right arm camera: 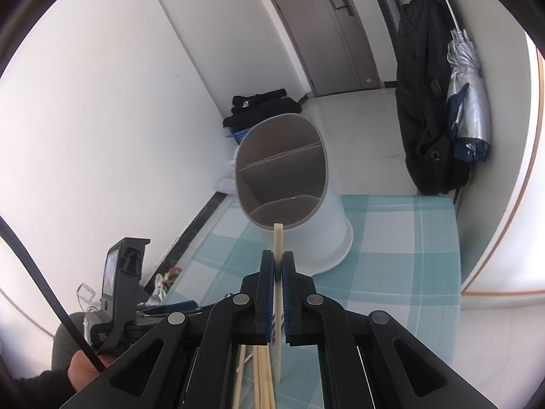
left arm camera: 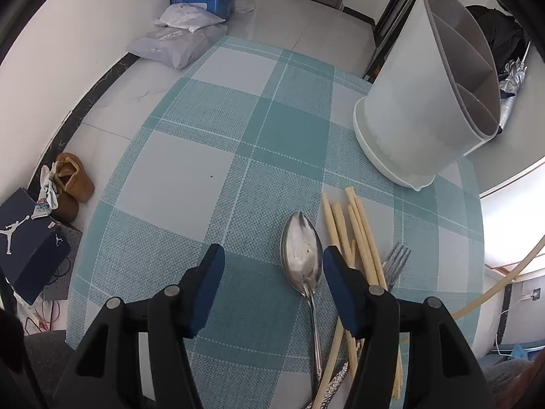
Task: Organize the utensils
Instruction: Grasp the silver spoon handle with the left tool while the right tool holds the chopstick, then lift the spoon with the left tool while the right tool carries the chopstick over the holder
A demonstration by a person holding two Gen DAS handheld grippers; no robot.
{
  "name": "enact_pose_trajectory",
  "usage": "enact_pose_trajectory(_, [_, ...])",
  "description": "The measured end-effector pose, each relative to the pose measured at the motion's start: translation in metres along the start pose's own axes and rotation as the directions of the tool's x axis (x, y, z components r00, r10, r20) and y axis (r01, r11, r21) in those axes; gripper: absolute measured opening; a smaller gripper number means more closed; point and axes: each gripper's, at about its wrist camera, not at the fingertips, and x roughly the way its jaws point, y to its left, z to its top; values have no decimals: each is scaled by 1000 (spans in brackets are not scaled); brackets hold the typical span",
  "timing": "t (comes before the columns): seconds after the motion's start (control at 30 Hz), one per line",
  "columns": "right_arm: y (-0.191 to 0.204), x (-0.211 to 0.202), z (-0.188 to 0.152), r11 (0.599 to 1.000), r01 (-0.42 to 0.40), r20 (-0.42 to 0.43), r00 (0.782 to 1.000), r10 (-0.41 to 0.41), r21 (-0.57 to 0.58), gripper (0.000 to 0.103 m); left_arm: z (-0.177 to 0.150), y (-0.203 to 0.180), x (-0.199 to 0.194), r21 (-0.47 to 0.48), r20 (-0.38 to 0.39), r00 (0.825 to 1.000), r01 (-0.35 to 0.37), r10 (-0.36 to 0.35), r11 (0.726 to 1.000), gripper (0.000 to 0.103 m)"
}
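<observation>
A white utensil holder (left arm camera: 419, 102) with grey divided compartments stands at the far right of the checked mat (left arm camera: 211, 170). My left gripper (left arm camera: 272, 266) is open just above the mat; a metal spoon (left arm camera: 301, 252) lies between its fingers. Several pale chopsticks (left arm camera: 354, 231) and a fork (left arm camera: 396, 259) lie to the right of the spoon. My right gripper (right arm camera: 278, 266) is shut on one chopstick (right arm camera: 278, 238), its tip pointing at the holder's near rim (right arm camera: 282, 173). More chopsticks (right arm camera: 262, 375) show below it.
The mat ends at the table edge on the left, with shoes (left arm camera: 73, 184), a shoe box (left arm camera: 27, 242) and bags (left arm camera: 177, 41) on the floor beyond. A black bag (right arm camera: 429, 102) and an umbrella (right arm camera: 468, 95) hang at the right. The left gripper's body (right arm camera: 122, 286) is at lower left.
</observation>
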Motion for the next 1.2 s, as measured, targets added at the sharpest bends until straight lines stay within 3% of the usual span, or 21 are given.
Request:
enact_pose_trajectory(0.07, [-1,0,0,1000,3,-3,1000,-3,1,4,1,-1,4,13,-16,999,-37,37,999,56])
enact_pose_trajectory(0.27, [-6,1,2,1000,4,-10,1000,-4,19,4,-1,0,3,42,-25,999,-26,27,999,50])
enact_pose_trajectory(0.33, [-9,2,2,999,1,-19,1000,-1,32,4,-1,-5,3,65,-24,999,-41,43,997,35])
enact_pose_trajectory(0.47, [-13,5,4,999,-8,-37,999,10,52,4,-2,-10,3,81,-30,998,-54,56,995,29])
enact_pose_trajectory(0.53, [-13,7,4,998,-8,-44,999,11,55,4,-3,-10,3,82,-24,997,-73,75,994,14])
enact_pose_trajectory(1.2, [-6,13,4,1000,-9,-48,999,10,29,4,3,-4,-13,26,81,994,-74,72,997,0])
